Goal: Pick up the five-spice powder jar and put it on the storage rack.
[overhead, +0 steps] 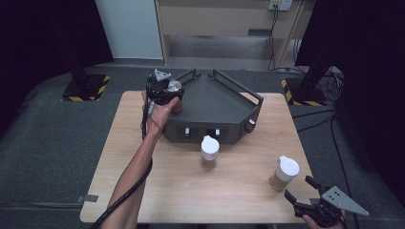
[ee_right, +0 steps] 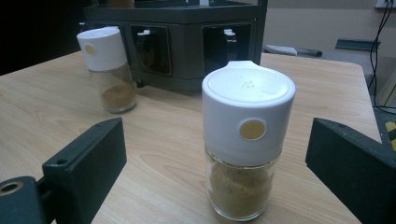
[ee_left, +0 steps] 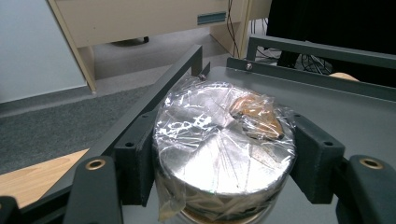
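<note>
The left gripper (overhead: 168,90) is clamping its fingers (ee_left: 135,168) on a foil-capped jar (ee_left: 224,149) at the left edge of the dark tray (overhead: 215,102). At the table's (overhead: 157,191) near right corner, the right gripper (overhead: 301,193) is holding its fingers (ee_right: 88,158) apart, empty, just short of a white-lidded spice jar (ee_right: 245,140).

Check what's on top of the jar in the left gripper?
Crinkled clear plastic wrap covers the jar's silver lid, held in the left gripper. The jar's contents are hidden.
</note>
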A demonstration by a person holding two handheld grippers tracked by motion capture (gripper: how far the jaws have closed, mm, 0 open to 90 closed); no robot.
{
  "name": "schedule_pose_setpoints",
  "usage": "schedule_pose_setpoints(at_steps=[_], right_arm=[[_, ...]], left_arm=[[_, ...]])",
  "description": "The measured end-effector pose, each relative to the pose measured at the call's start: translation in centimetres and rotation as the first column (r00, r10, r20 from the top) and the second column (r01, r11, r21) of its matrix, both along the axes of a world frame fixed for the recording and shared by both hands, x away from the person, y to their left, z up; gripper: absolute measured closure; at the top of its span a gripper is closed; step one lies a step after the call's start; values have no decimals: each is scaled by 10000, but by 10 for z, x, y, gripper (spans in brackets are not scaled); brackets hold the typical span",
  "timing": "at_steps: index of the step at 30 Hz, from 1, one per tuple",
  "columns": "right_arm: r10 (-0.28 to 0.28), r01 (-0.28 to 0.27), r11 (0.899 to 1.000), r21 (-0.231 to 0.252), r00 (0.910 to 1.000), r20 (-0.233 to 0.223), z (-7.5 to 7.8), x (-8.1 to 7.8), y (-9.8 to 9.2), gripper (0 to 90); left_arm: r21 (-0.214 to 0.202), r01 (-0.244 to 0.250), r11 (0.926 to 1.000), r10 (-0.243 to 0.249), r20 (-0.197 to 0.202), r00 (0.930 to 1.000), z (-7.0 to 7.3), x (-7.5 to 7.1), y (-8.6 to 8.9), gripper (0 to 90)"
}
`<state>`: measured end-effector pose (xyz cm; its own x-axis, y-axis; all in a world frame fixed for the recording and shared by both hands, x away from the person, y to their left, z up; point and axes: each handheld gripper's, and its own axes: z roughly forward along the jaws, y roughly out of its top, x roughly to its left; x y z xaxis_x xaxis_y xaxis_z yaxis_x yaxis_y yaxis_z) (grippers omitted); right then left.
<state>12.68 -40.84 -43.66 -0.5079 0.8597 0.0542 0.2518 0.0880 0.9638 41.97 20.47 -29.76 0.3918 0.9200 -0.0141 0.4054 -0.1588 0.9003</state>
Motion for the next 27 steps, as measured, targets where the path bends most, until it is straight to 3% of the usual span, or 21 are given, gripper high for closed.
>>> schedule_pose_setpoints(at_steps=[16,19,22,27], right_arm=[[5,-5,10000,80,10000,8,0,0,-1,52],[14,-14,10000,83,10000,12,-1,0,-1,51],[16,-16,9999,108,10000,11,-1,0,-1,51],[25,-25,9999,117,10000,2,-1,0,-1,51]], left_arm=[[-95,-11,10000,11,-83,10000,-3,2,0,324],[-277,-75,9996,77,65,9999,-4,0,1,296],[-152,-94,9998,98,315,9995,1,-3,-1,246],[-287,-51,9996,69,650,9979,8,-8,2,142]])
